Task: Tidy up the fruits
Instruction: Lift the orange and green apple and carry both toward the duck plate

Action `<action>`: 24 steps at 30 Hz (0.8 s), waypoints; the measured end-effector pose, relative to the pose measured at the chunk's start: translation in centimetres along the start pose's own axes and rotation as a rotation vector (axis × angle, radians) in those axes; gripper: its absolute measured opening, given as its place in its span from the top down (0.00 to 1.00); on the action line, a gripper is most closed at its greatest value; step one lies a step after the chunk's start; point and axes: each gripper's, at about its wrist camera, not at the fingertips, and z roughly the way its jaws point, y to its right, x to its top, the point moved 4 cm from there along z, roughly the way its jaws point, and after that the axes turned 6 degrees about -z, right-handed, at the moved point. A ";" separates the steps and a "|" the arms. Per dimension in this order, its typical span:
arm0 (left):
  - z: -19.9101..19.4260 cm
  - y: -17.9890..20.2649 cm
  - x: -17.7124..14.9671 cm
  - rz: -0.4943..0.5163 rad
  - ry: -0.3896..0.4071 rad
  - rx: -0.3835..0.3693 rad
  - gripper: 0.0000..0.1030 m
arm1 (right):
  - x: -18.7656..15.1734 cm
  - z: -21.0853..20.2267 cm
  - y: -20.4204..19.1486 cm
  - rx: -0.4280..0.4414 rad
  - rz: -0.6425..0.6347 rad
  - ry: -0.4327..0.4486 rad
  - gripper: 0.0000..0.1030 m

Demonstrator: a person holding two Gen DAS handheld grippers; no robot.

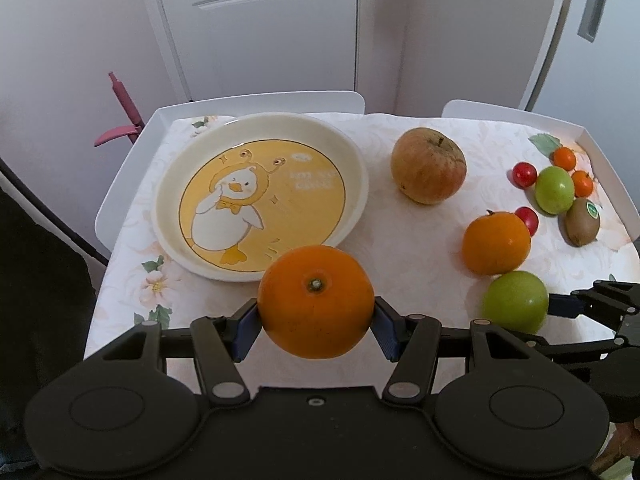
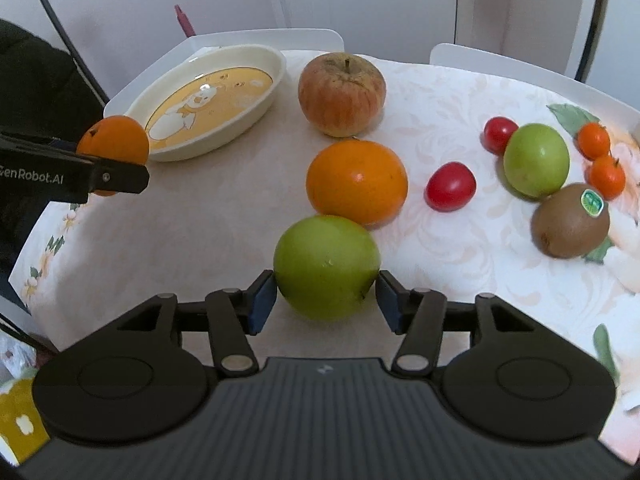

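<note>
- White doors and pale walls stand behind a table [image 1: 400,240] covered with a flowered cloth; I take the duck plate [image 1: 176,160] as my landmark for everything else.
- Nothing lies in the plate, so I judge the sorting barely begun: no fruit delivered yet, all of it left to go.
- My left gripper [image 1: 316,320] has its jaws closed on an orange [image 1: 316,300], both blue pads pressed to its sides, held just in front of the plate's near rim and seemingly lifted off the cloth.
- My right gripper [image 2: 326,296] brackets a green apple [image 2: 326,264], well to the right of the plate. The pads sit at its sides, but I cannot tell whether they press it or only flank it; the apple looks to rest on the cloth.
- Waiting right of the plate: a big russet apple [image 1: 428,168], a second orange [image 1: 496,240] and a cherry tomato [image 1: 528,218] touching it.
- Furthest from the plate, a cluster: another green apple [image 1: 554,188], a kiwi [image 1: 582,222] with a sticker, one more cherry tomato [image 1: 524,174] and two small orange fruits [image 1: 564,158].
- By my count, ten pieces remain unplaced, two of them at my grippers.
</note>
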 end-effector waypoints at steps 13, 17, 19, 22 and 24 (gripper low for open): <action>-0.5 -0.3 -0.6 0.000 -0.004 0.000 0.39 | 0.7 -0.1 -0.7 -0.022 -0.039 0.041 0.31; -0.9 -0.5 -0.6 -0.008 -0.001 0.004 0.39 | 0.5 -0.3 -0.7 -0.022 -0.043 0.043 0.31; -1.2 -0.8 -0.6 -0.016 0.004 0.007 0.39 | 0.5 -0.7 -0.8 -0.008 -0.037 0.045 0.31; -1.9 -1.3 -0.2 -0.030 0.020 0.012 0.39 | 1.1 -1.7 -1.5 0.008 -0.044 0.056 0.31; -2.4 -1.8 0.2 -0.041 0.031 0.016 0.39 | 1.9 -2.6 -2.0 0.015 -0.052 0.071 0.31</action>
